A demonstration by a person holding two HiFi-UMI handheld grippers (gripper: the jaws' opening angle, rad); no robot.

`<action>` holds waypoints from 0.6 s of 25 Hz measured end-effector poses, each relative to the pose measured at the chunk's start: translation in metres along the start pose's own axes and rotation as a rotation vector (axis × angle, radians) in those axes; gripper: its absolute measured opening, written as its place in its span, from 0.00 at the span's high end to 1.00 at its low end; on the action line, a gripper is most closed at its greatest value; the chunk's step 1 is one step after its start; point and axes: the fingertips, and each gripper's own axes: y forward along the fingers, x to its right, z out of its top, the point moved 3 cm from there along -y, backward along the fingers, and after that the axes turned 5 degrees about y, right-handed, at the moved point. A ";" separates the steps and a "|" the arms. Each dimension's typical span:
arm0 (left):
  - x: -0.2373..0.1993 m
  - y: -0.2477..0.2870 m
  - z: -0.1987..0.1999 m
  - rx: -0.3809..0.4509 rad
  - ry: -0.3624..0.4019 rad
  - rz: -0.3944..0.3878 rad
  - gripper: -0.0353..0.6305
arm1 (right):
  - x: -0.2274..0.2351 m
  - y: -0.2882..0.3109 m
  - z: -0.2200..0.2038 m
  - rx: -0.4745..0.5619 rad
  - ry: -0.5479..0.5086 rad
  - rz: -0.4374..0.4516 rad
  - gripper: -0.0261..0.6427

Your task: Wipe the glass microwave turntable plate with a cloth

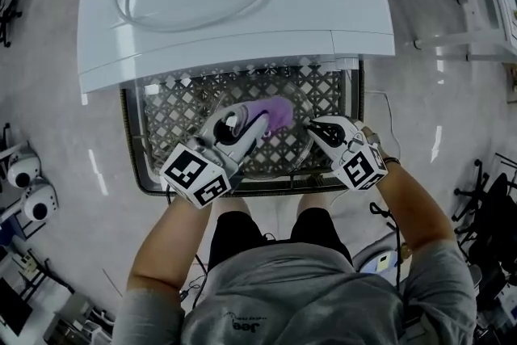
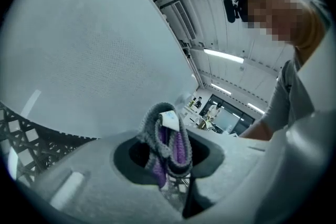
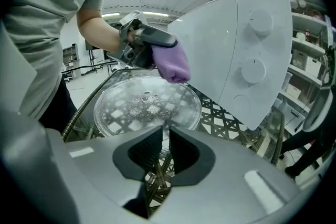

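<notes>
While the right gripper (image 3: 164, 147) has its jaws pinched nearly together on the near rim of the round clear glass turntable plate (image 3: 142, 105), the left gripper (image 1: 258, 120) is clamped on a bunched purple cloth with a grey knitted border (image 3: 170, 63). The plate lies flat on the glass-topped dark lattice table (image 3: 223, 118), just in front of the white microwave oven (image 3: 247, 60). The cloth hangs at the plate's far edge (the microwave side), but no view shows whether it presses on the glass or sits just above it.

As for progress, I judge the wiping setup to be in place: the plate is steadied and the cloth is gripped and over the glass. The plate's surface shows mottled bright patches, which could be moisture, residue or only the lattice showing through, so the wiped share can't be read. The scene fits a cloth coming down for a stroke as well as one leaving after a stroke.
</notes>
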 end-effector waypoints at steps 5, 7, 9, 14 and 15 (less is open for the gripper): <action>0.010 0.059 -0.013 -0.076 0.243 0.020 0.81 | -0.002 -0.001 0.000 0.010 -0.022 -0.021 0.89; 0.014 0.081 -0.027 -0.160 0.429 0.033 0.81 | -0.002 -0.001 0.001 0.011 -0.027 -0.028 0.89; 0.016 0.095 -0.036 -0.230 0.575 0.048 0.81 | -0.002 -0.001 0.000 0.018 -0.030 -0.037 0.89; 0.007 0.104 -0.042 -0.356 0.814 0.097 0.81 | -0.002 -0.001 0.000 0.023 -0.041 -0.047 0.90; 0.003 0.101 -0.044 -0.381 0.842 0.103 0.81 | -0.002 0.000 0.001 0.023 -0.043 -0.050 0.90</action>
